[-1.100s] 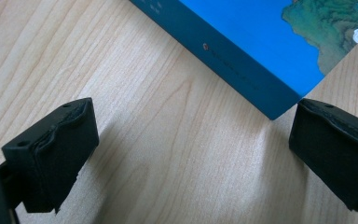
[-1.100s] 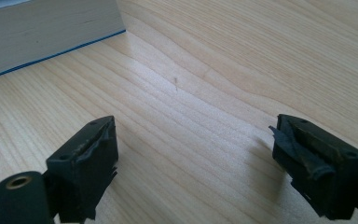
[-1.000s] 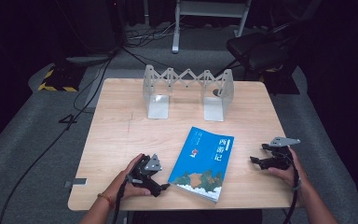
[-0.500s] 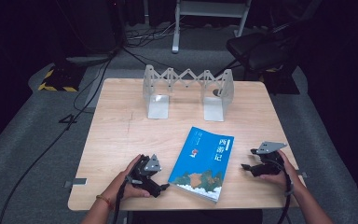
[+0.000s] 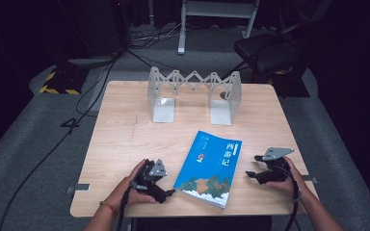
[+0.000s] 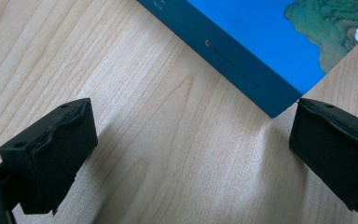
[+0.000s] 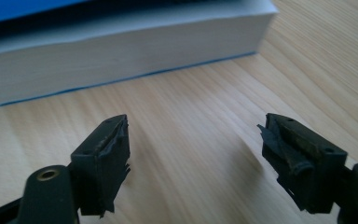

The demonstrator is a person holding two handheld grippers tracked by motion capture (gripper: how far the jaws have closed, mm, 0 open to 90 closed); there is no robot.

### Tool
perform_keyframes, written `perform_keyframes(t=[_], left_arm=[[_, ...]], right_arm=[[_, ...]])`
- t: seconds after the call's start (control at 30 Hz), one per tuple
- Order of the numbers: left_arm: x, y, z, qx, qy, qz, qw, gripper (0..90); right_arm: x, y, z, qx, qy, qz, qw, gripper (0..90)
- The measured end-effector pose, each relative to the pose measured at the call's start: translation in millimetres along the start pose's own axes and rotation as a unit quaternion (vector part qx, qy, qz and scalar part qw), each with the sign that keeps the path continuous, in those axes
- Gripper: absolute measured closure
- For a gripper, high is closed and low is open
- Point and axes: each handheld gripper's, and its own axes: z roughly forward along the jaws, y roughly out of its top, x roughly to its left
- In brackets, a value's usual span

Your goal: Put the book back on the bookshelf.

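We see a blue book (image 5: 208, 167) lying flat on the wooden tabletop (image 5: 120, 139), near the front edge, between our two hands. Its lower corner comes close to that edge, while bare wood runs open to the left of it and up the middle toward a folding metal book rack (image 5: 192, 94) that stands well apart at the back. To the right of the book a narrower strip of bare wood reaches the tabletop's right edge.

The cover carries three large white Chinese characters near its upper right corner, reading 西游记, above a green and white landscape at the bottom. In the left tool view small print runs along the dark blue spine (image 6: 235, 70), too fine for us to read.

The book's long axis runs from the near edge toward the rack, tilted a little to the right, with the title end pointing away from us.

Our left tool (image 5: 169, 191) rests just beside the book's lower left corner, released, one jaw next to the spine corner and nothing between them. Our right tool (image 5: 253, 166) sits just right of the book, facing its white page edge (image 7: 121, 44); its jaws have just been closing slightly, yet stand wide apart over bare wood.
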Motion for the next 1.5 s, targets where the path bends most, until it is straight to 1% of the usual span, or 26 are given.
perform_keyframes(t=[0.07, 0.1, 0.2, 0.43, 0.53, 0.7, 0.77, 0.8, 0.83, 0.87, 0.9, 0.93, 0.97, 1.0, 1.03, 1.07, 1.1, 1.17, 1.23, 1.27, 1.3, 1.33, 1.37, 1.4, 1.43, 1.5], left_arm=[[0.0, 0.0, 0.0, 0.000, 0.000, 0.000, 1.0000, 1.4], [0.0, 0.0, 0.0, 0.000, 0.000, 0.000, 1.0000, 1.4], [0.0, 0.0, 0.0, 0.000, 0.000, 0.000, 1.0000, 1.4], [0.0, 0.0, 0.0, 0.000, 0.000, 0.000, 1.0000, 1.4], [0.0, 0.2, 0.3, 0.001, 0.004, -0.003, 1.0000, 0.9], [-0.1, 0.1, 0.1, 0.001, 0.005, -0.002, 1.0000, 0.7], [-0.4, 0.6, -1.0, 0.008, 0.008, -0.007, 0.9999, 0.8], [-0.7, 1.3, -2.2, 0.013, 0.009, -0.007, 0.9999, 1.4], [-1.4, 1.8, -3.6, 0.016, 0.010, -0.007, 0.9998, 6.5], [-2.1, 2.4, -5.2, 0.019, 0.006, -0.005, 0.9998, 10.1], [-3.3, 2.9, -6.6, 0.017, 0.000, -0.001, 0.9998, 10.1], [-5.2, 3.5, -7.9, 0.018, -0.003, 0.003, 0.9998, 15.0], [-7.7, 4.7, -8.9, 0.020, -0.009, 0.006, 0.9997, 19.3], [-9.5, 5.7, -9.4, 0.019, -0.013, 0.010, 0.9997, 19.3], [-12.5, 8.1, -11.0, 0.021, -0.017, 0.019, 0.9995, 18.7], [-15.6, 10.0, -12.4, 0.017, -0.020, 0.023, 0.9994, 18.7], [-18.7, 12.2, -14.1, 0.012, -0.020, 0.027, 0.9994, 18.7], [-27.0, 18.3, -17.4, 0.001, -0.016, 0.034, 0.9993, 18.7], [-41.6, 29.2, -17.3, -0.019, -0.009, 0.055, 0.9983, 18.7], [-48.6, 34.6, -15.1, -0.020, -0.008, 0.068, 0.9974, 18.7], [-48.6, 34.6, -15.1, -0.020, -0.008, 0.068, 0.9974, 18.7], [-64.3, 44.0, -8.1, -0.021, -0.019, 0.093, 0.9953, 18.8], [-73.4, 49.4, -3.3, -0.020, -0.024, 0.106, 0.9939, 19.0], [-79.4, 53.4, 1.3, -0.019, -0.028, 0.109, 0.9934, 19.3], [-79.4, 53.4, 1.3, -0.019, -0.028, 0.109, 0.9934, 19.6], [-88.9, 61.1, 12.1, -0.008, -0.035, 0.110, 0.9933, 19.8]], right_arm=[[10.4, 4.9, 4.3, 0.005, 0.008, -0.014, 0.9999, 23.0], [10.4, 4.9, 4.3, 0.005, 0.008, -0.014, 0.9999, 23.0], [19.5, 8.4, 9.4, 0.012, 0.014, -0.020, 0.9996, 22.3], [34.7, 17.0, 18.3, 0.006, 0.027, -0.033, 0.9991, 22.6], [37.2, 19.0, 19.7, 0.006, 0.023, -0.036, 0.9990, 21.5], [38.3, 19.8, 18.7, 0.007, 0.019, -0.037, 0.9991, 21.4], [39.2, 20.9, 17.4, 0.004, 0.014, -0.043, 0.9990, 21.4], [39.6, 21.4, 16.4, 0.001, 0.013, -0.041, 0.9991, 21.4], [39.4, 22.4, 14.9, -0.001, 0.014, -0.038, 0.9992, 21.4], [39.6, 22.8, 14.8, 0.000, 0.013, -0.039, 0.9992, 21.3], [39.6, 22.8, 14.8, 0.000, 0.013, -0.039, 0.9992, 21.3], [39.8, 23.3, 14.5, 0.000, 0.012, -0.040, 0.9991, 21.4], [40.1, 23.8, 14.1, 0.000, 0.011, -0.040, 0.9991, 21.4], [40.0, 24.6, 13.1, -0.002, 0.011, -0.039, 0.9992, 21.4], [39.8, 25.2, 12.1, -0.004, 0.013, -0.036, 0.9993, 21.4], [39.3, 26.1, 10.5, -0.012, 0.014, -0.032, 0.9993, 21.4], [39.3, 27.1, 8.9, -0.016, 0.015, -0.027, 0.9994, 21.3], [40.3, 29.6, 7.0, -0.022, 0.012, -0.026, 0.9994, 21.4], [40.7, 32.0, 5.3, -0.025, 0.010, -0.029, 0.9992, 21.4], [40.1, 33.3, 4.3, -0.030, 0.013, -0.025, 0.9992, 21.4], [39.9, 34.6, 3.2, -0.034, 0.016, -0.018, 0.9991, 21.4], [39.5, 37.0, 1.9, -0.040, 0.018, -0.013, 0.9990, 21.4], [39.9, 38.8, 0.9, -0.043, 0.017, -0.013, 0.9989, 21.4], [40.6, 41.9, -0.4, -0.048, 0.015, -0.014, 0.9986, 21.4], [40.6, 41.9, -0.4, -0.048, 0.015, -0.014, 0.9986, 21.4], [41.9, 46.5, -2.2, -0.055, 0.013, -0.009, 0.9984, 21.4]])
